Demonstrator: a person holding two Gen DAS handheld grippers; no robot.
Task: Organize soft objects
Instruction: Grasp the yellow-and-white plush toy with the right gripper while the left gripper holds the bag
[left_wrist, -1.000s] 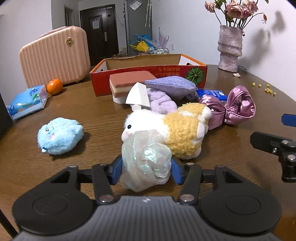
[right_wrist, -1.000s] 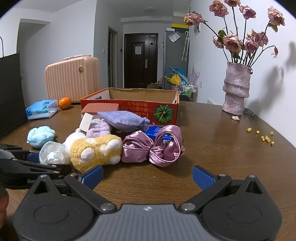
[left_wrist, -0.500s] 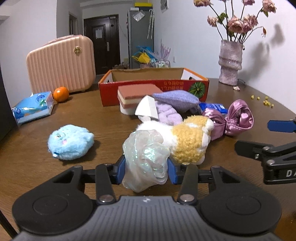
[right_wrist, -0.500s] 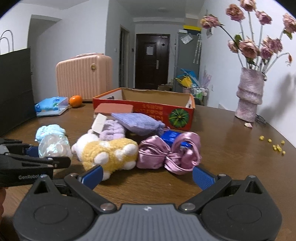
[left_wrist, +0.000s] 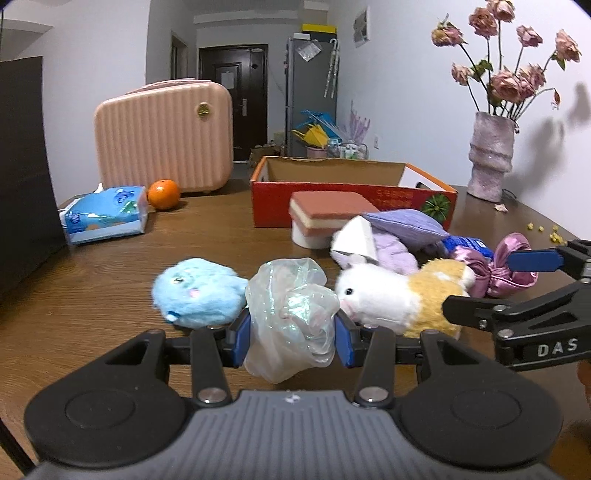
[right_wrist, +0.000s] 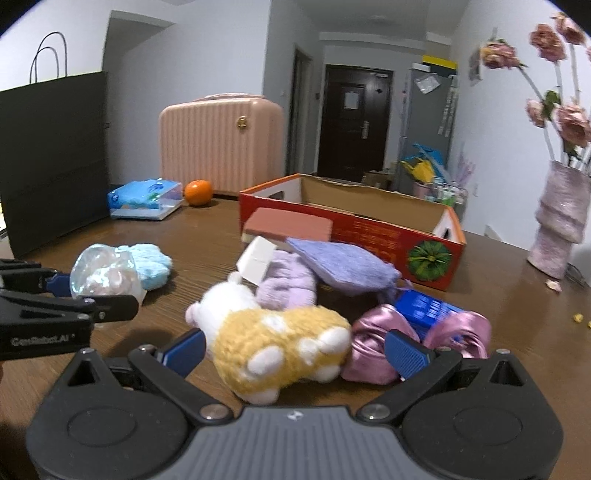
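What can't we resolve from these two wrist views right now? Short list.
- Floor of the red cardboard box: hidden by its near wall in both views; contents unknown.
- Blue packet: mostly buried under the purple pouch and pink satin scrunchie; right view blurred, print unreadable.
- Right hand-held gripper: open around the yellow-and-white plush; pad contact unclear.
- Iridescent scrunchie in the left hand-held gripper: whether it is off the table unclear.

Wood-grain table (left_wrist: 110, 280) — fluffy plush toy (left_wrist: 391, 295), glossy film.
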